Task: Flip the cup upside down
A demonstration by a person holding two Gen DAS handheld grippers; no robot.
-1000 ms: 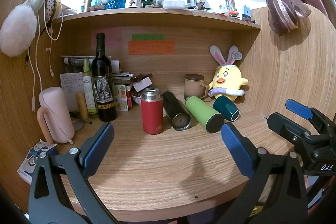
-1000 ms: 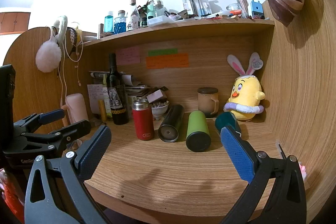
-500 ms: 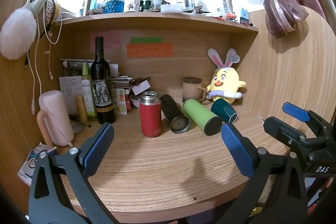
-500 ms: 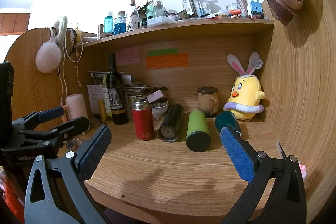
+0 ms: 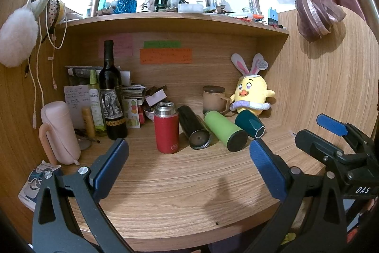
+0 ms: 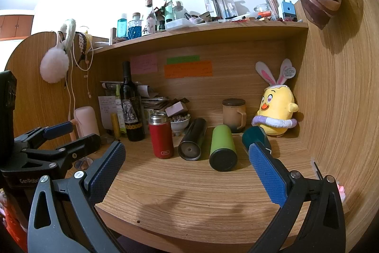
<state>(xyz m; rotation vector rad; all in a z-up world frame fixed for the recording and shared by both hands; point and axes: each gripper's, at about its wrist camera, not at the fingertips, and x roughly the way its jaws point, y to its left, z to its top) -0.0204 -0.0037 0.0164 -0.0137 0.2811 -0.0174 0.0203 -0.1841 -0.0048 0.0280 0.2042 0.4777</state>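
A red cup [image 5: 166, 129] [image 6: 161, 134] with a steel rim stands upright on the wooden desk. A black cup [image 5: 194, 126] [image 6: 193, 139], a green cup [image 5: 225, 131] [image 6: 222, 147] and a dark teal cup [image 5: 250, 123] [image 6: 254, 134] lie on their sides to its right. My left gripper [image 5: 187, 164] is open and empty, well in front of the cups. My right gripper [image 6: 187, 166] is open and empty too, also short of them. Each gripper shows at the edge of the other's view.
A wine bottle [image 5: 111, 96], a pink container [image 5: 60, 132] and small bottles stand at the back left. A lidded mug [image 5: 214, 100] and a yellow plush chick [image 5: 252, 94] sit at the back right. A cluttered shelf [image 5: 165, 20] overhangs the desk. Wooden side walls close in.
Both grippers have shifted only slightly; the left view has tilted a little upward. The cups have not moved.
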